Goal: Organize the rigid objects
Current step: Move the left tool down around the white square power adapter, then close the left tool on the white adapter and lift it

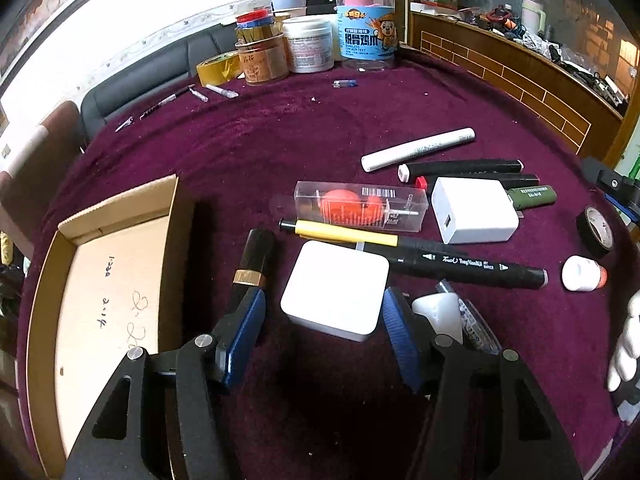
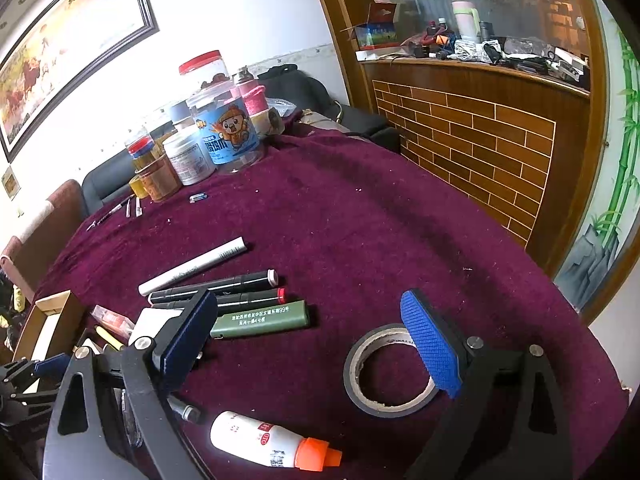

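The left hand-held gripper [image 1: 324,316] hangs over the maroon-covered counter [image 1: 320,120] with its blue pads spread apart on either side of a white square charger block [image 1: 335,287] — the block lies on the cloth between them, and a gap shows on each side, so nothing is gripped. Just left of the left pad lies a black tube with a gold band [image 1: 252,264], and beyond that stands an open cardboard box [image 1: 116,280] with handwriting on its floor. Behind the block lie a yellow-and-black pen [image 1: 340,233], a black art marker [image 1: 468,266], a clear plastic case holding something orange [image 1: 360,206] and a second white charger [image 1: 474,210].

The right hand-held gripper [image 2: 312,340] is also open and empty. Its right pad hangs over a roll of black tape [image 2: 390,372] lying flat on the counter; whether it touches the roll cannot be told. A white bottle with an orange cap [image 2: 276,440] lies on its side near the lower edge of that view, and a green lighter [image 2: 262,318] lies beside two black markers [image 2: 224,290] and a white tube [image 2: 194,266]. Jars [image 2: 224,128] cluster at the far edge.
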Motion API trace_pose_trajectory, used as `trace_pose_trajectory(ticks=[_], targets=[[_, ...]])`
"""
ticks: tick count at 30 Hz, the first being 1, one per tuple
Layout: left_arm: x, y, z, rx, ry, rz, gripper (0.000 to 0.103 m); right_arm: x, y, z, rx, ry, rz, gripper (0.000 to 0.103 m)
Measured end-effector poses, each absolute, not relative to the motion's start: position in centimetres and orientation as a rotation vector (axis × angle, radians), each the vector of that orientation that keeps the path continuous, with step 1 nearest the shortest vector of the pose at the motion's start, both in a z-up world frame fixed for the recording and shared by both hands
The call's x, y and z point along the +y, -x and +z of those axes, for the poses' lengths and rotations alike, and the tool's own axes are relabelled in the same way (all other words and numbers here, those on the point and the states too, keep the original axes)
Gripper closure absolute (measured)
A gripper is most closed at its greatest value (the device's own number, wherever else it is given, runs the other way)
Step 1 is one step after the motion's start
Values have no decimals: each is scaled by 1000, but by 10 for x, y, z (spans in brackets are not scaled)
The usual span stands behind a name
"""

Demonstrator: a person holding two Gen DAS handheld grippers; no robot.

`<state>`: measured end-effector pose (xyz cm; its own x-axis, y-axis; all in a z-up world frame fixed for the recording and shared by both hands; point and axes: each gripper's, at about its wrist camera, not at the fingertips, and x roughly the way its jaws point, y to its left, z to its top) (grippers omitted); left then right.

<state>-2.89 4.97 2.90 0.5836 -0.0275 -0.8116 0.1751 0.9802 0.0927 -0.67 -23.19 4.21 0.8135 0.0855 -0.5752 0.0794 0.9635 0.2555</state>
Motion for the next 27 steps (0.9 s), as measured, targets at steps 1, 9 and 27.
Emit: trace_pose_trajectory(ticks=[1,9,27], targets=[[49,28,29,941,-174,-118,48,-232,7,42,623,-275,3,9],[43,27,28,944,-194,-119,48,-232,6,42,627,-276,3,9],[41,26,28,966,-160,-185,48,-233,5,39,643,-290,0,9]])
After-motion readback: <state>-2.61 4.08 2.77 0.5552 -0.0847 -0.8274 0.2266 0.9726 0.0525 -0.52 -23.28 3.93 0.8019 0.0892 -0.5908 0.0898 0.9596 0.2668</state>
